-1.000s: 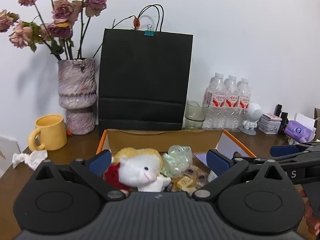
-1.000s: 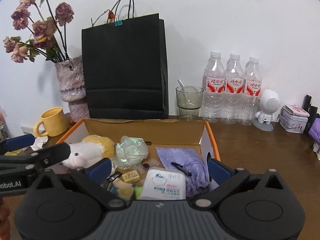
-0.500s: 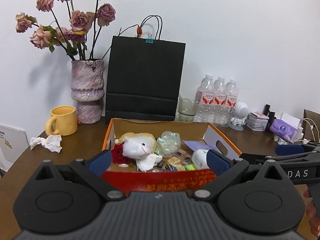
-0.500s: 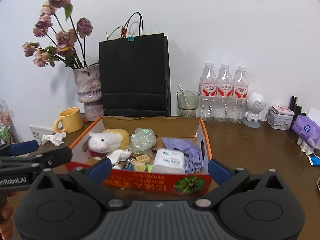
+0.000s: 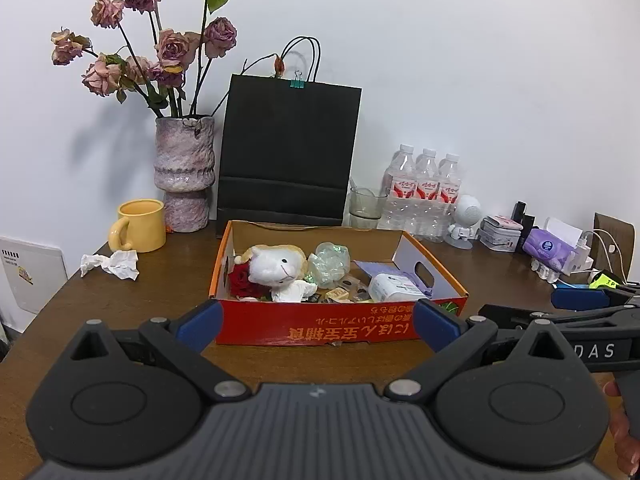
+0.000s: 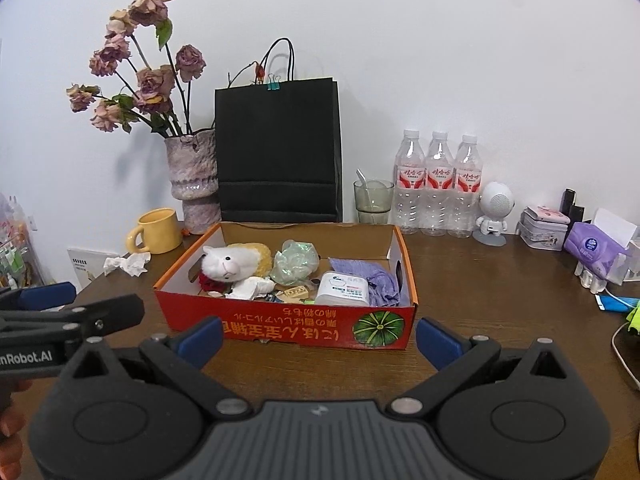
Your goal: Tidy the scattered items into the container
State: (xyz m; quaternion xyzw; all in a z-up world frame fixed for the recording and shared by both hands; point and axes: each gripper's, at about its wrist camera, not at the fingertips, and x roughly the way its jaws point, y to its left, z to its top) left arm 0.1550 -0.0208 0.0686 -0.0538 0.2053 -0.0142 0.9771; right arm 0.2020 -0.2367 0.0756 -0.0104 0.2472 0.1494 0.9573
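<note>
Box (image 6: 288,330) near wall hides small contents | left hand-held gripper (image 5: 318,330) wide | right hand-held gripper (image 6: 320,338) wide

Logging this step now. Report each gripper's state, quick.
Left gripper: open, fingers spread wide, holding nothing.
Right gripper: open, fingers spread wide, holding nothing.

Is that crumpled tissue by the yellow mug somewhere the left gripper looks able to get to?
Probably yes. The tissue lies on bare table left of the box, nothing on or around it, and the left gripper is open and empty. The mug stands just behind it.
</note>
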